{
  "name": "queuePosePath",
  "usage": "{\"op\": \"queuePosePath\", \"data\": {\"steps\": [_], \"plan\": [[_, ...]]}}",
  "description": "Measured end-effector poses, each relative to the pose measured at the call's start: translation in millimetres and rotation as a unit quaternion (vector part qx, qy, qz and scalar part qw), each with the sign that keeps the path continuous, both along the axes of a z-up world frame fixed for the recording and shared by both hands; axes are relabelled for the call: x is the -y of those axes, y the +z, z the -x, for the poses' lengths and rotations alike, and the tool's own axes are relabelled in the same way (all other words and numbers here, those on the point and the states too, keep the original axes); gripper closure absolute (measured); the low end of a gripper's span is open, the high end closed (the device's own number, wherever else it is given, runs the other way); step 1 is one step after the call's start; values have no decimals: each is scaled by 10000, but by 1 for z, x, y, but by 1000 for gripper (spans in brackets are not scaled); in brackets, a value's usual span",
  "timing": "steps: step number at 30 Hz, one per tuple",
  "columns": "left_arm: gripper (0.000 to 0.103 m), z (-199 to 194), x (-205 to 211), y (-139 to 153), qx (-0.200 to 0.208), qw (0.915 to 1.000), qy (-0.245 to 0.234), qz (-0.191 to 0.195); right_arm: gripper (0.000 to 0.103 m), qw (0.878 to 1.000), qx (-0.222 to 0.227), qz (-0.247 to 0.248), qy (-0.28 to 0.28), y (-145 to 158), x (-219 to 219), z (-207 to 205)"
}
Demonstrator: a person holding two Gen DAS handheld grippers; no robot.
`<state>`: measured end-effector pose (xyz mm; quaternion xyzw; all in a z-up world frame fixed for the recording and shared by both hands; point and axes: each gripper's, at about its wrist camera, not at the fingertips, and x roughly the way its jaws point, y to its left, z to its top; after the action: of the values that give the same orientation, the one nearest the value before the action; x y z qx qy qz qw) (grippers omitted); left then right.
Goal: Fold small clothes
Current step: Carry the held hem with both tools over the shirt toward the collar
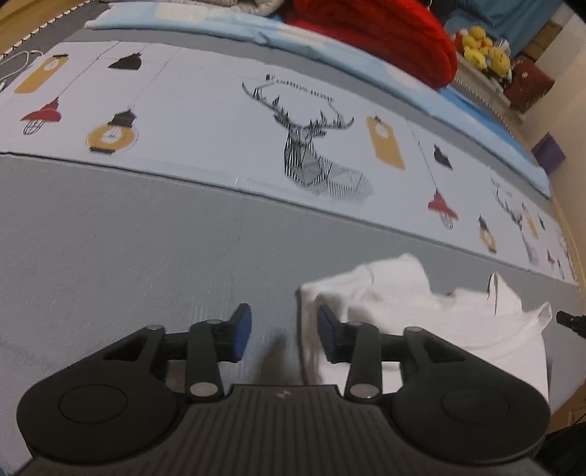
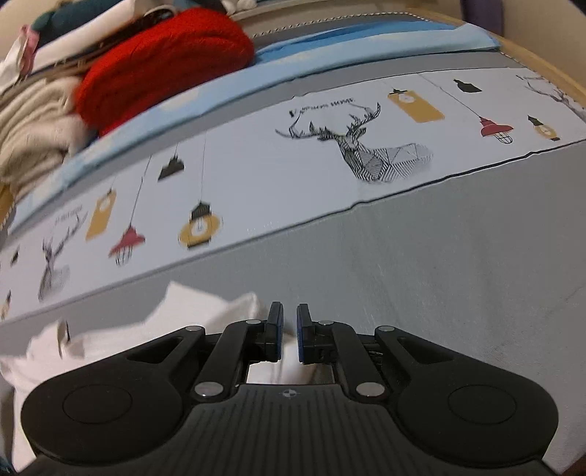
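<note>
A white garment lies rumpled on the grey mat, at the lower right of the left wrist view. My left gripper is open and empty, its right finger over the garment's left edge. In the right wrist view the same garment lies at the lower left. My right gripper hovers over the garment's right edge with jaws nearly closed, a narrow gap between the blue pads. No cloth shows between them.
A white printed band with deer and lamps runs across the mat beyond the garment. Behind it lie a light blue sheet, a red knit, beige knitwear and yellow plush toys.
</note>
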<state>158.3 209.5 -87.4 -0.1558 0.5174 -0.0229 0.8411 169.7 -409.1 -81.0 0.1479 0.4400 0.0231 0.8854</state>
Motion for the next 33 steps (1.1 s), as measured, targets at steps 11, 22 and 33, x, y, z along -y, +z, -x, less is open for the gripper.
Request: {"op": "queuePosePath", "data": {"steps": [11, 22, 33], "plan": [[57, 11, 35, -12, -244, 9963, -739, -375, 87, 9960, -369, 330, 742, -12, -23, 13], [57, -37, 55, -19, -80, 9986, -486, -193, 87, 9964, -439, 383, 610, -22, -44, -29], [99, -53, 56, -19, 176, 9987, -443, -157, 101, 9991, -311, -77, 269, -23, -36, -47]]}}
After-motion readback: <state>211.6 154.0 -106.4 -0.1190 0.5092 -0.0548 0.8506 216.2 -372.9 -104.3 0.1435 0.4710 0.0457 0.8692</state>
